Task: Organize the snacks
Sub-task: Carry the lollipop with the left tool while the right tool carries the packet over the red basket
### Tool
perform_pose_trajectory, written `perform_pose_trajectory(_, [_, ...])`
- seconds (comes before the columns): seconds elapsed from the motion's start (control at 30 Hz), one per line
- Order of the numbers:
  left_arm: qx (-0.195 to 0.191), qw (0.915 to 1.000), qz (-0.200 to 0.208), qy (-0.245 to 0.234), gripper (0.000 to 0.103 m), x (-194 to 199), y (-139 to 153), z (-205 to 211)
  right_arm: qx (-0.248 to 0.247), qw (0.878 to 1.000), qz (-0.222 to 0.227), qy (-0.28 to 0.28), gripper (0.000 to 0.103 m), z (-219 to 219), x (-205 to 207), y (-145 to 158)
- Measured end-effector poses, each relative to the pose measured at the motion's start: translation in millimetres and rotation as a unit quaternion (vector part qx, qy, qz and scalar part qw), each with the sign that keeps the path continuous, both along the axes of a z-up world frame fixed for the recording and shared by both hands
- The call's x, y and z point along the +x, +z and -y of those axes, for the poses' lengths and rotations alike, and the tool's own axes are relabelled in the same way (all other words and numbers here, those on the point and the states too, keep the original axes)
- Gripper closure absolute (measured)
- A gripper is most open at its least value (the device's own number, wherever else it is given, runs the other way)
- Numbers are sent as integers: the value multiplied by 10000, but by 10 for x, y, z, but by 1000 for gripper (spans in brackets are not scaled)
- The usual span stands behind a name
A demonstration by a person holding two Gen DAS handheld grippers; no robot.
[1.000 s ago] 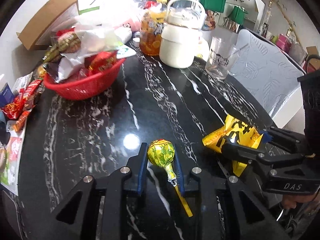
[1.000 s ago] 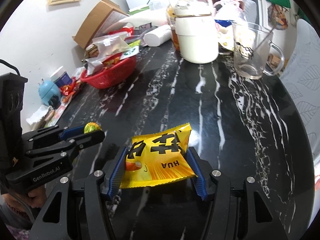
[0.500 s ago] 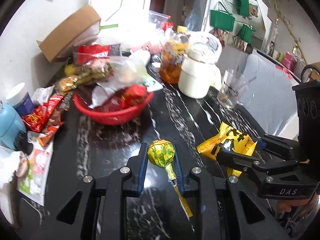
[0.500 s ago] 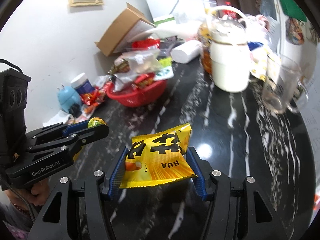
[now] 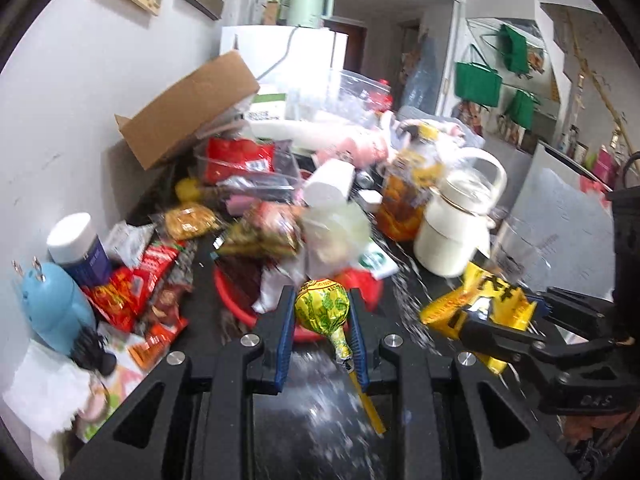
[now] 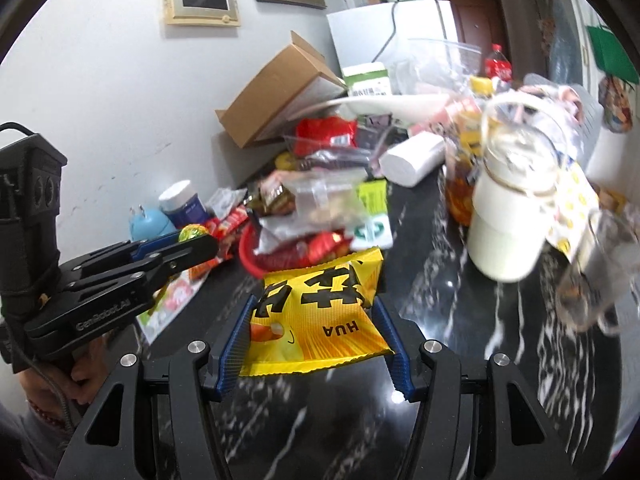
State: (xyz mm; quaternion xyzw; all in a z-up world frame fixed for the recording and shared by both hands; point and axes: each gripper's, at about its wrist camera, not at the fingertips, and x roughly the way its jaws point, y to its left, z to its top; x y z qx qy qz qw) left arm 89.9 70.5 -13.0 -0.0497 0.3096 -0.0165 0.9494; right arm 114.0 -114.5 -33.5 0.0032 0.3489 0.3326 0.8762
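Note:
My left gripper (image 5: 322, 312) is shut on a yellow-green lollipop (image 5: 323, 307), its stick trailing back between the blue pads. My right gripper (image 6: 316, 320) is shut on a yellow snack packet (image 6: 316, 320) with black characters. Both are lifted above the black marble table (image 6: 452, 320). Just ahead of them sits a red basket (image 5: 234, 300) heaped with wrapped snacks. In the left wrist view the right gripper (image 5: 496, 312) and its packet (image 5: 486, 300) show at the right. In the right wrist view the left gripper (image 6: 196, 240) shows at the left, the lollipop (image 6: 193, 233) peeking out.
A white jug (image 5: 456, 232), an orange drink bottle (image 5: 404, 200) and a glass mug (image 6: 600, 264) stand right of the basket. Loose red packets (image 5: 128, 284), a blue jar (image 5: 78, 248) and a blue toy (image 5: 52, 308) lie left. A cardboard box (image 5: 188, 108) leans on the wall.
Both grippers have risen and moved forward toward the red basket with their snacks still held. The basket and the clutter behind it now appear much closer.

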Motion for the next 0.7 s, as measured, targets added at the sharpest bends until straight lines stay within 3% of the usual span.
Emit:
perform_pose_trajectory(0.23, [-7,9995,226,198,79,337,-82,-102,-5,9999,113,76,44,-155,300,75])
perform_pose_trajectory(0.7, [58,9994,335,-37,78,634,-428,29,-60,9999,-46,-85,44,-94,637,-65])
